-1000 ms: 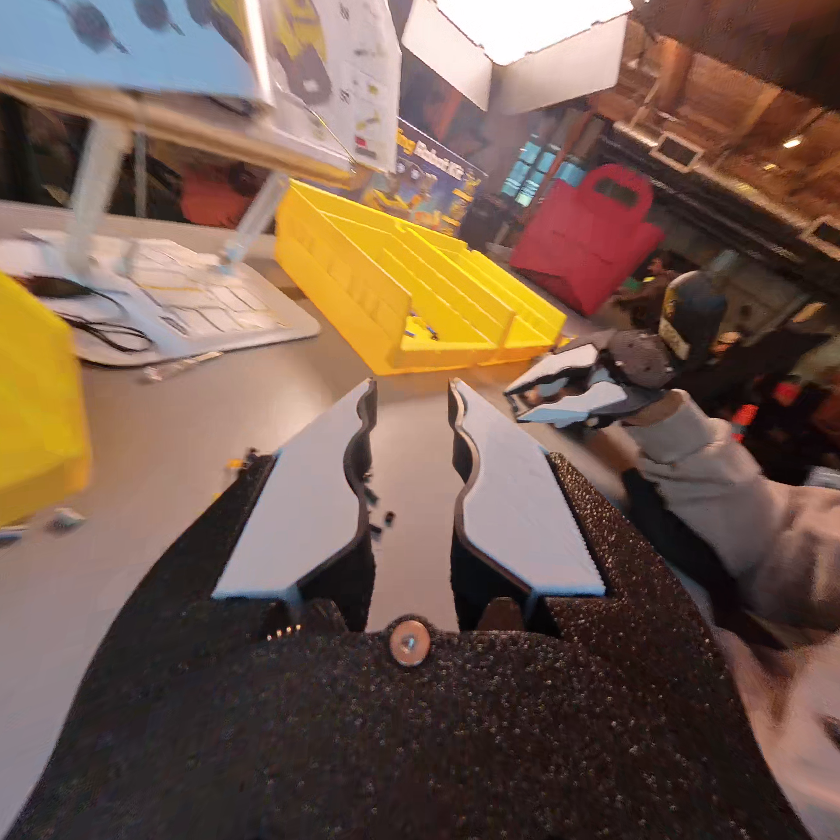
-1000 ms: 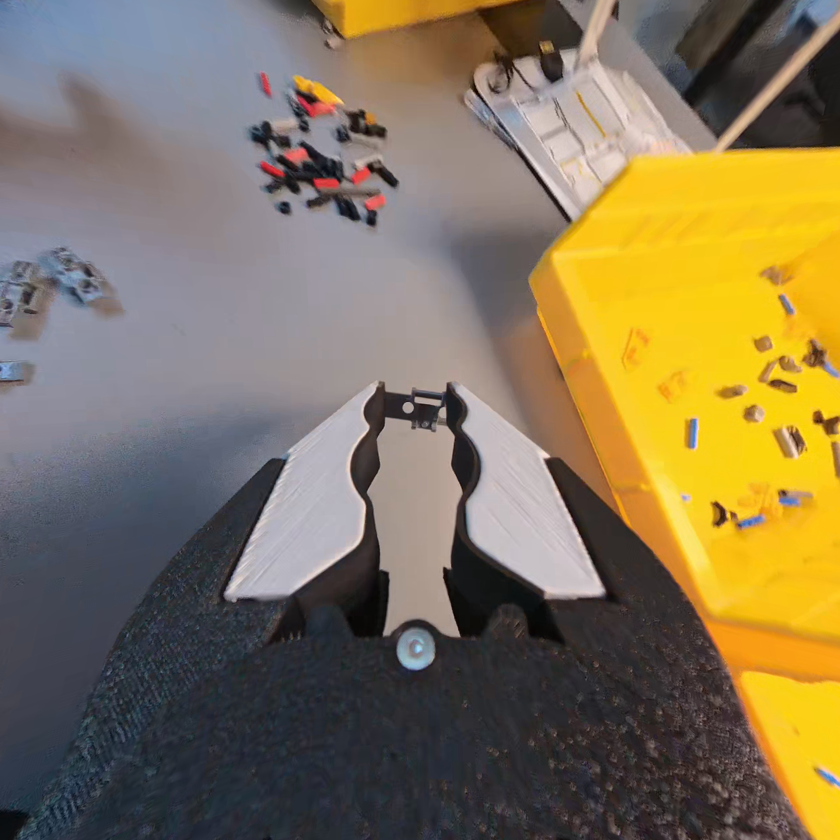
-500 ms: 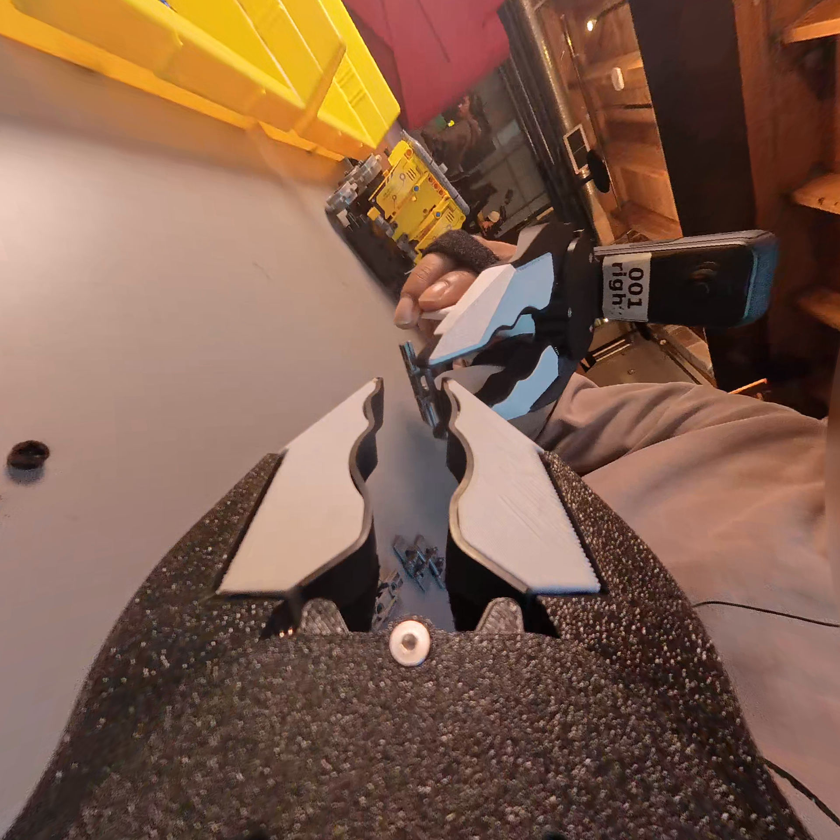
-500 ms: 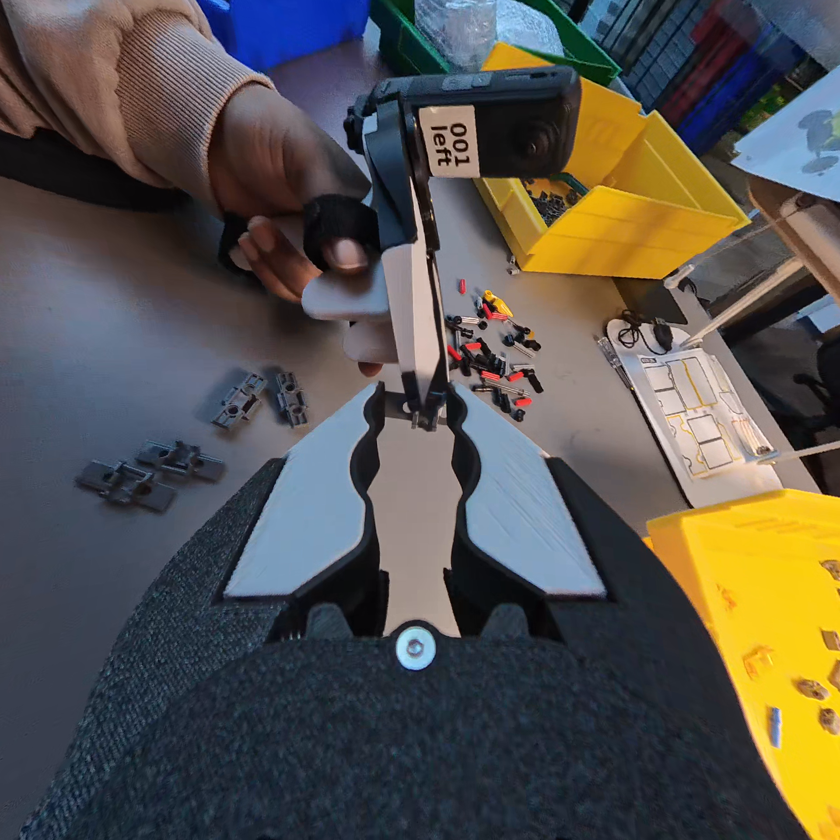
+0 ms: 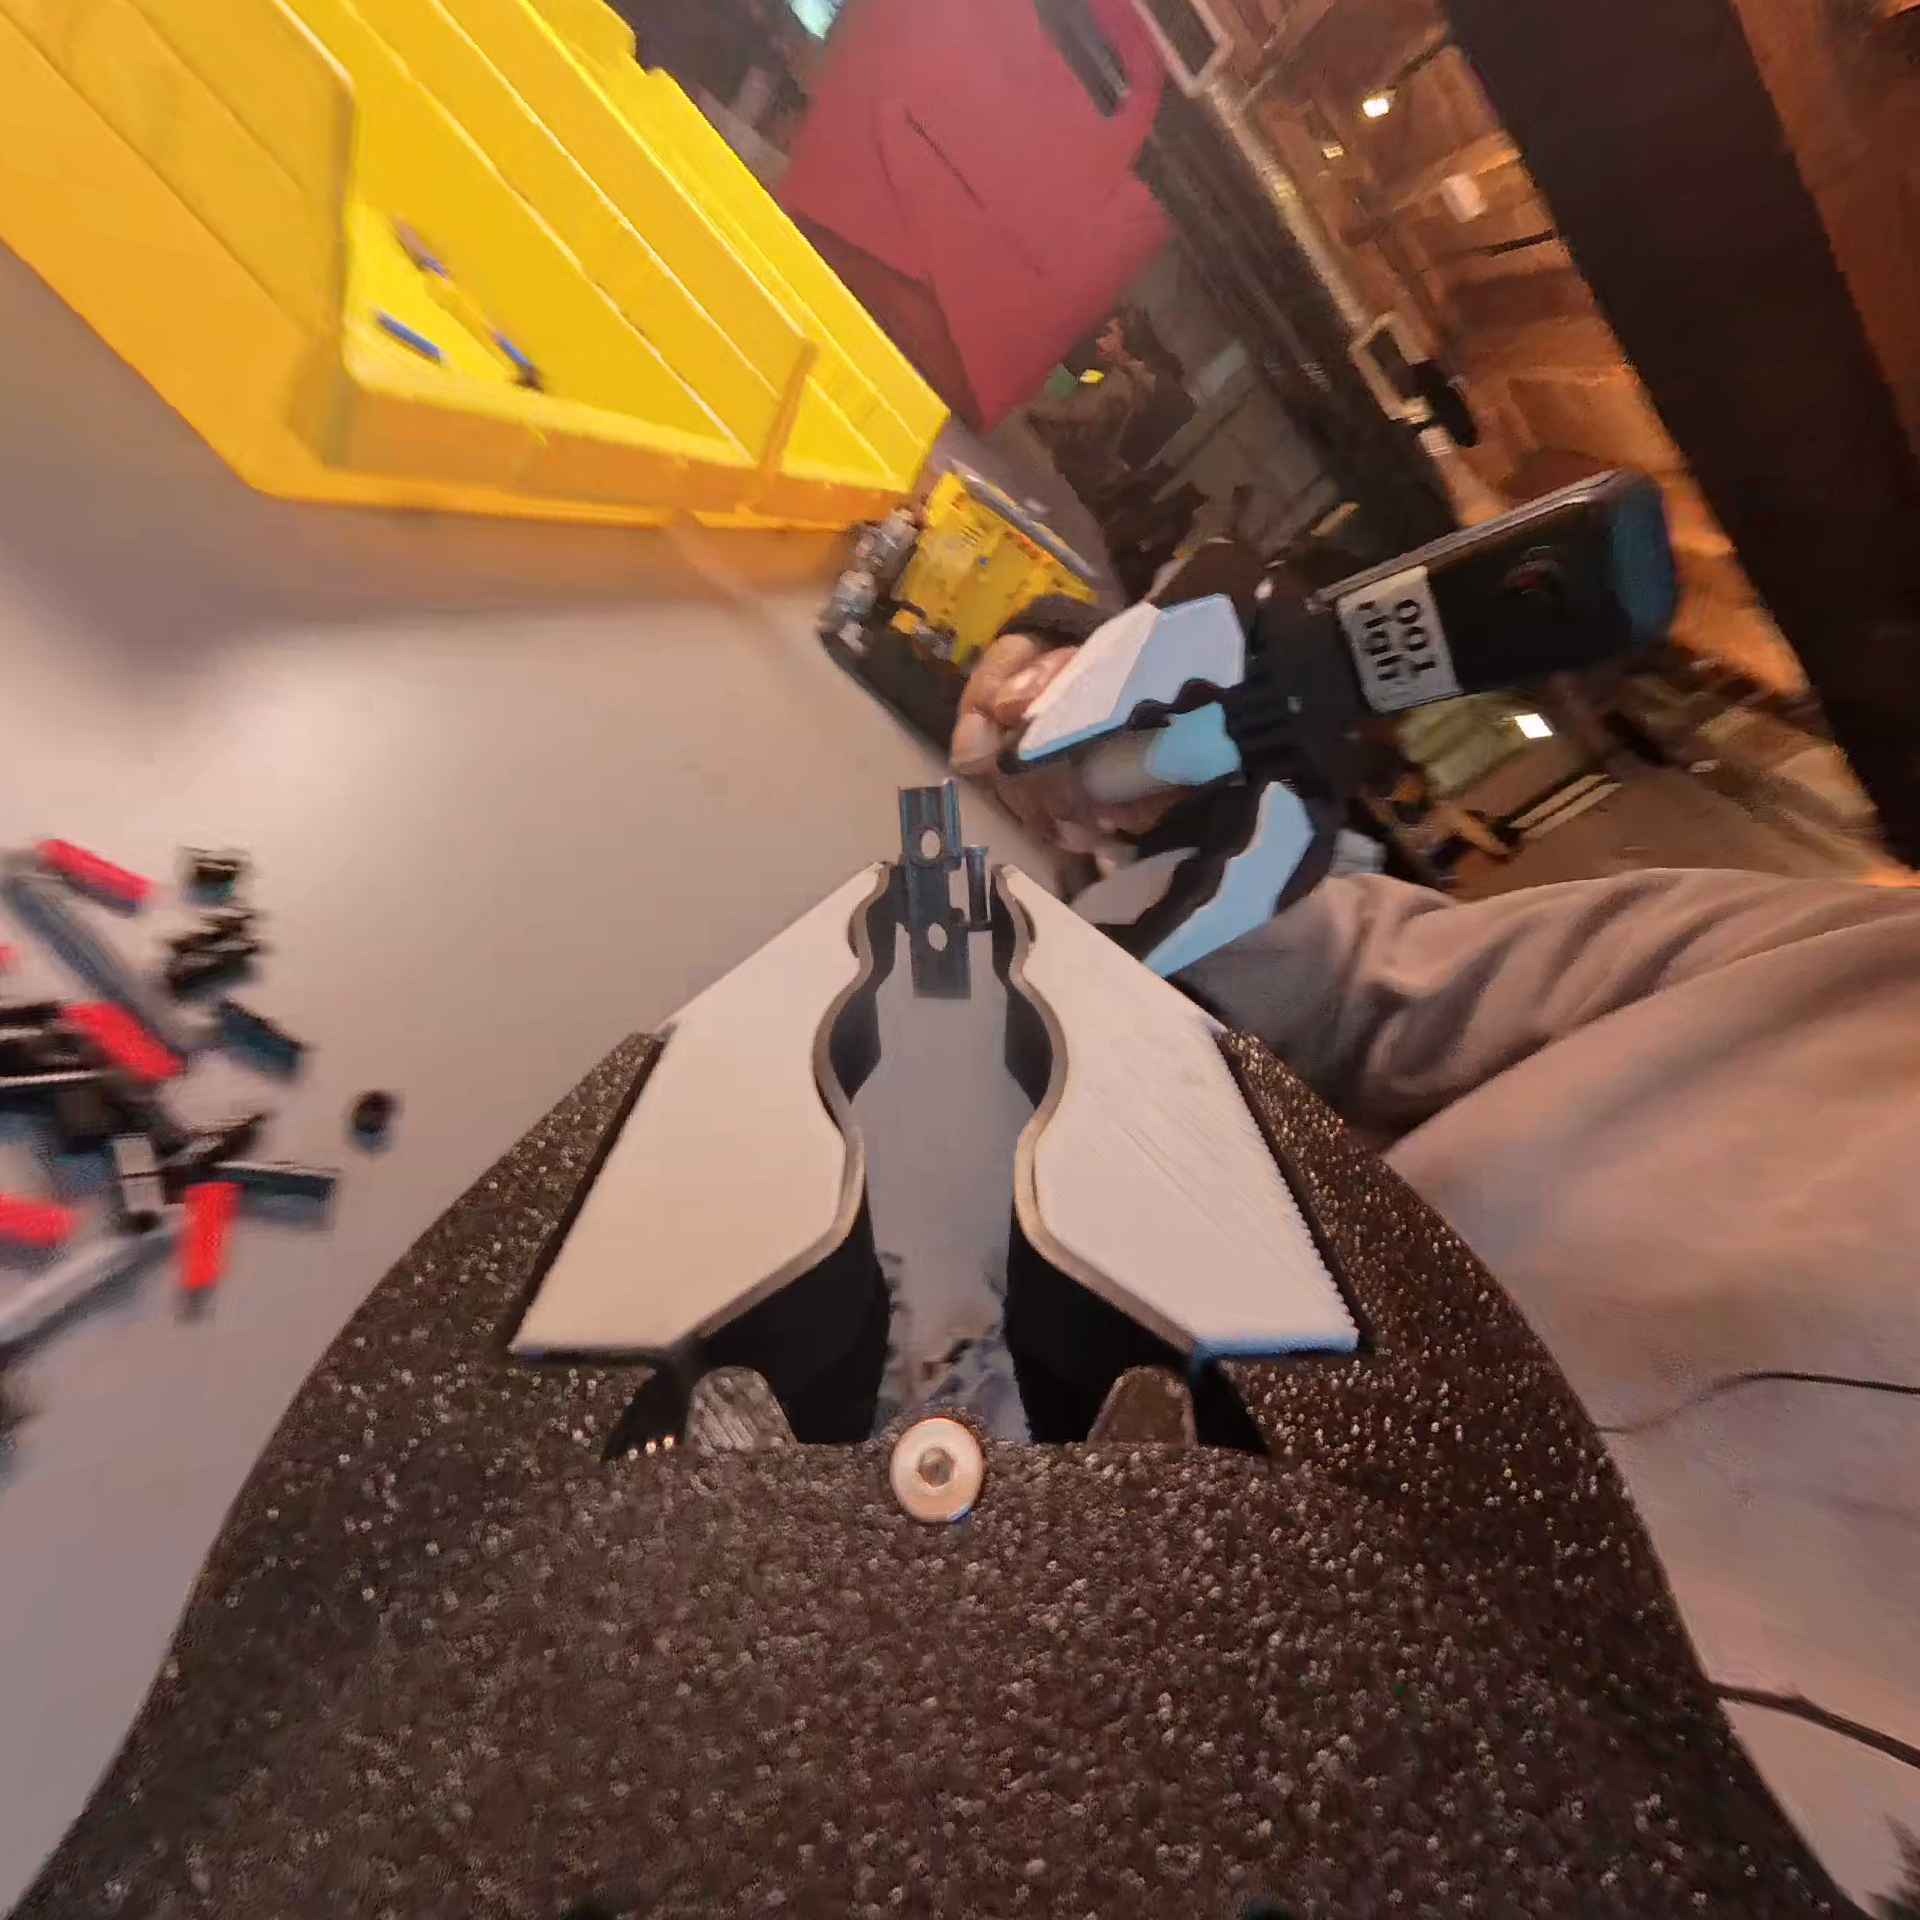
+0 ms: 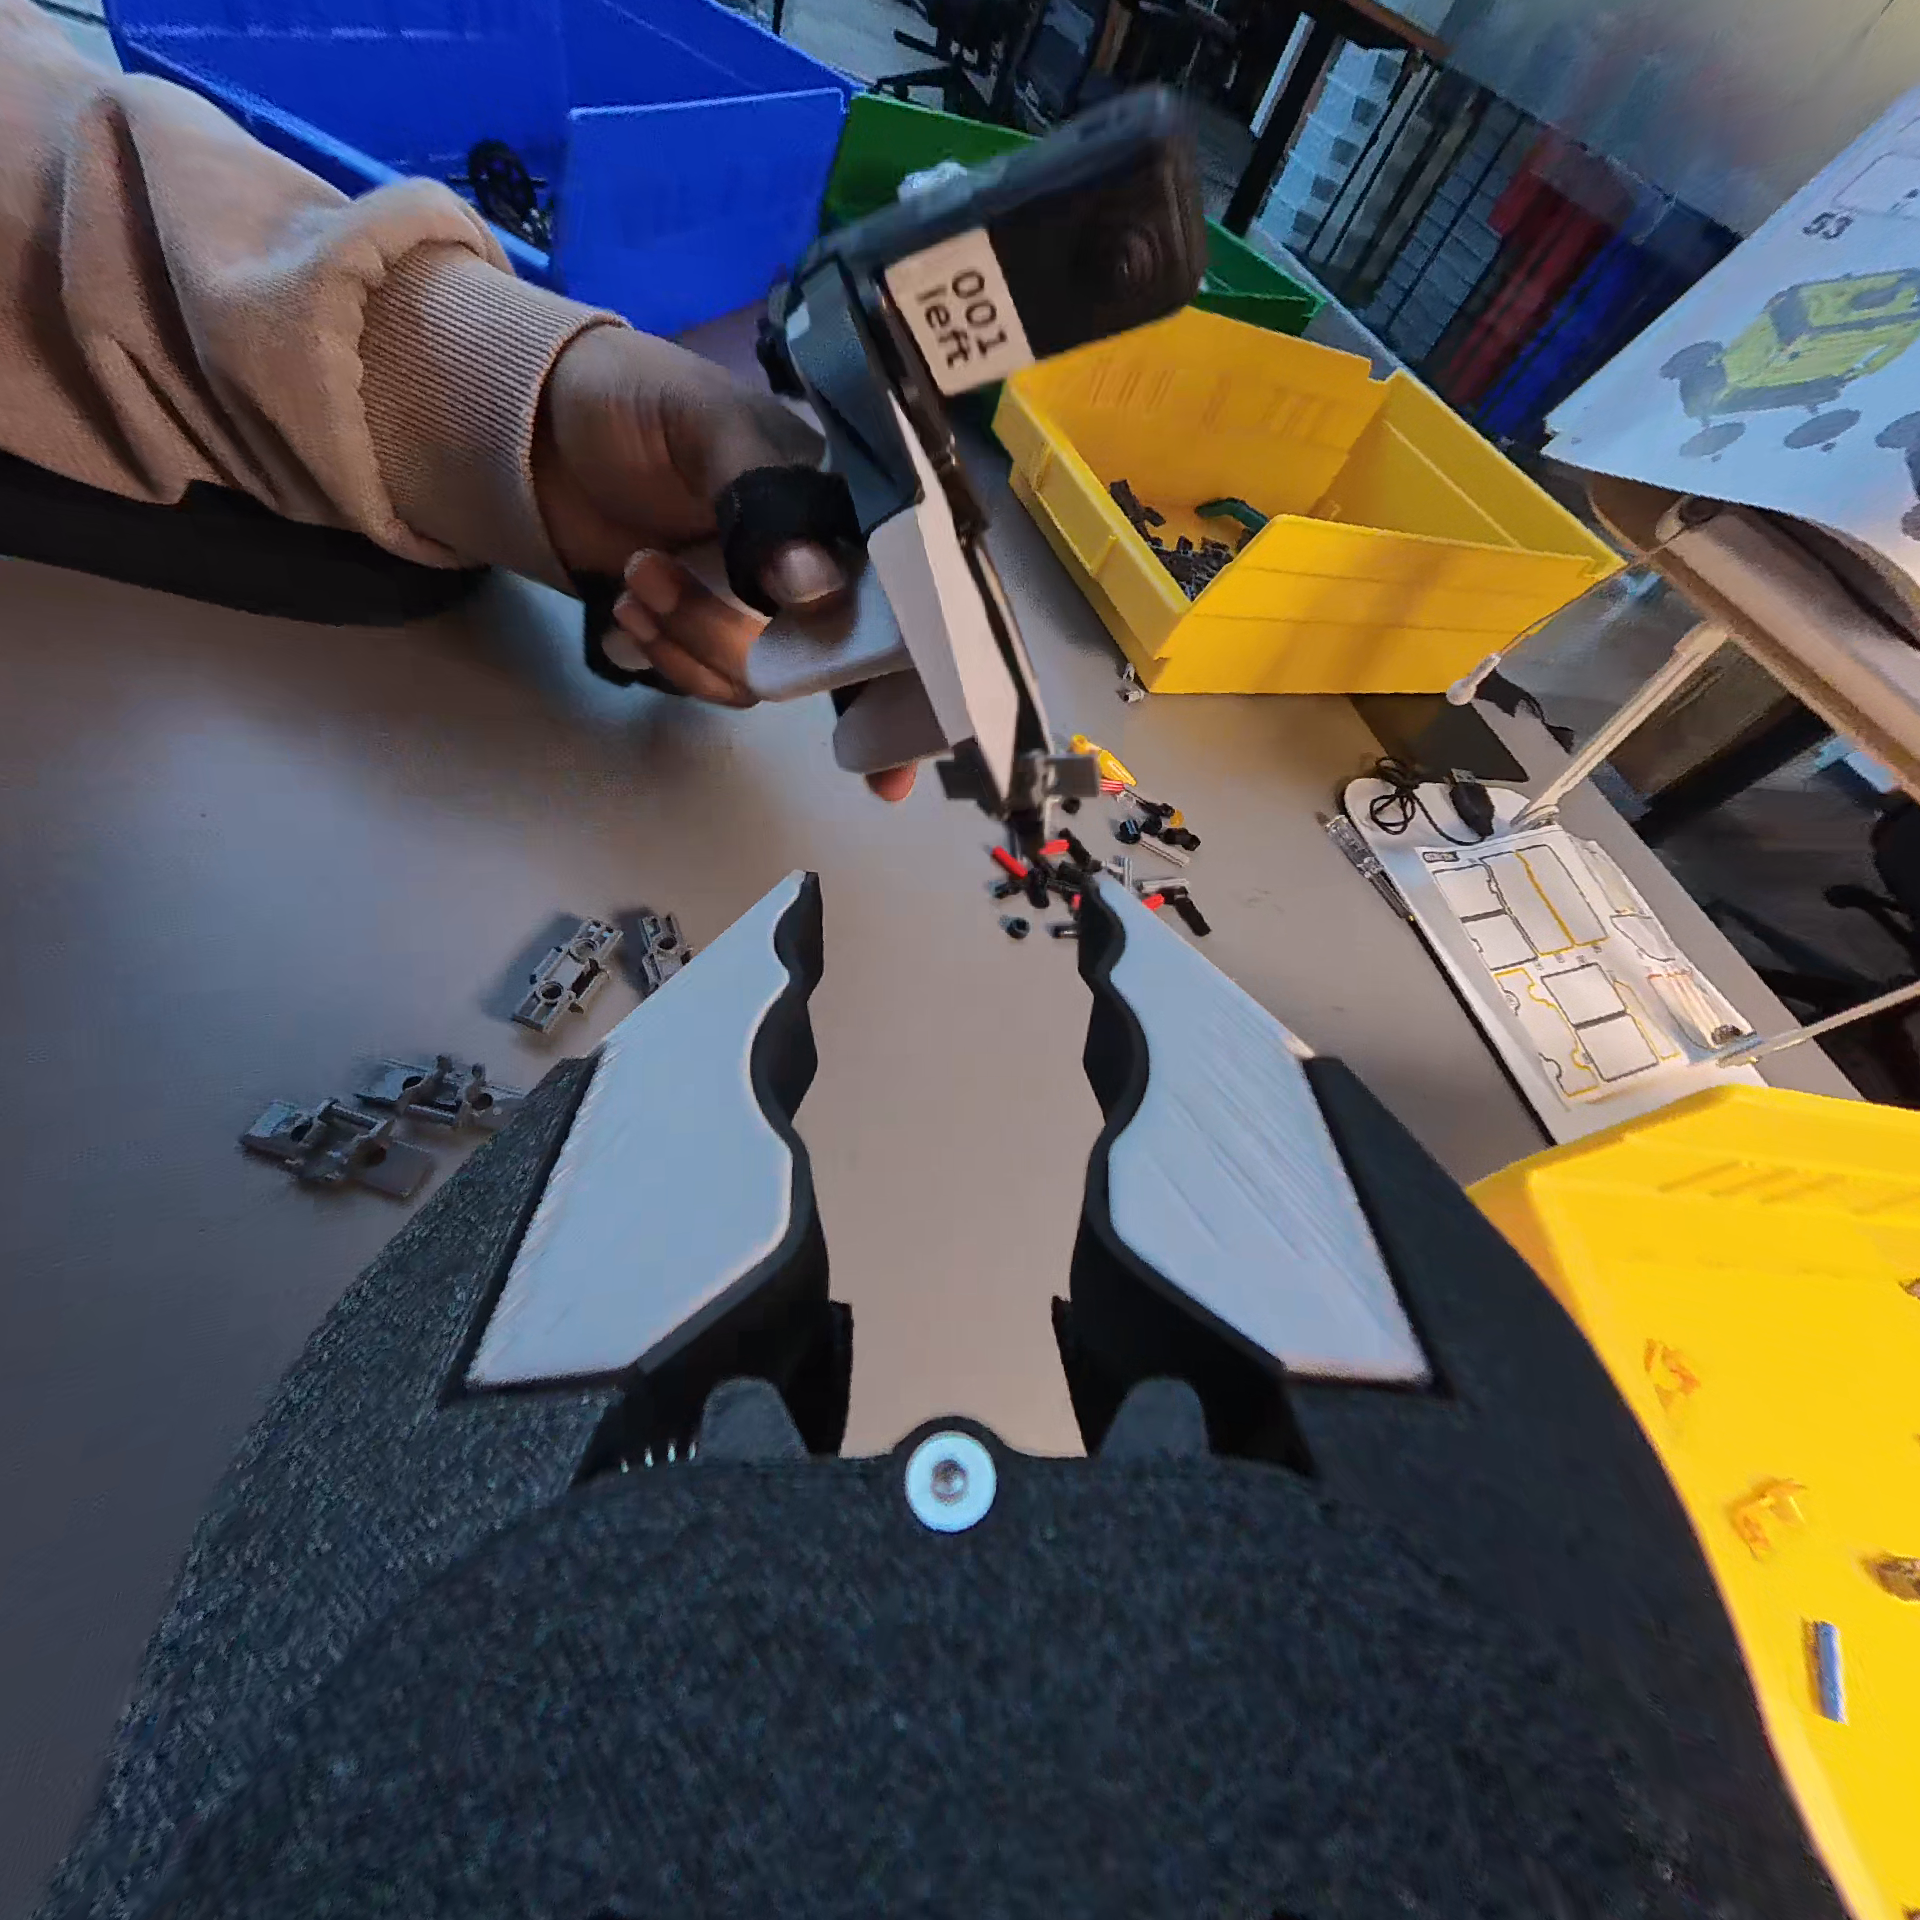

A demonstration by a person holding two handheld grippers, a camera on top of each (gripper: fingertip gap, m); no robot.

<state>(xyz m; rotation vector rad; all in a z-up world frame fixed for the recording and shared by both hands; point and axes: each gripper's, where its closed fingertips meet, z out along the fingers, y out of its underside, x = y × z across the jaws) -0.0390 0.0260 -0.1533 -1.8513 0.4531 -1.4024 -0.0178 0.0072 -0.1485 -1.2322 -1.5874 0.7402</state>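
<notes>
My left gripper [image 5: 940, 883] is shut on a small dark grey toy-brick part [image 5: 938, 902] that sticks out past its tips, held above the grey table [image 5: 499, 790]. The same gripper shows in the right wrist view [image 6: 1023, 800], pointing down with the grey part [image 6: 1060, 774] at its tip, above a heap of small black and red pieces [image 6: 1081, 878]. My right gripper [image 6: 948, 899] is open and empty; it also shows in the left wrist view [image 5: 1143, 821], to the right of the held part and apart from it.
Several flat grey parts [image 6: 416, 1060] lie at the left. A yellow bin [image 6: 1288, 551] with dark pieces stands behind the heap, another yellow bin [image 6: 1766, 1403] at the right. Blue bin [image 6: 582, 156], green bin [image 6: 935, 145], instruction sheet [image 6: 1558, 966], yellow divided tray [image 5: 499, 291]. The tips of both grippers are at nearly the same place.
The grey part has passed from my right gripper to my left. My right gripper opened and drew back; my left shut on the part and lifted away above the heap.
</notes>
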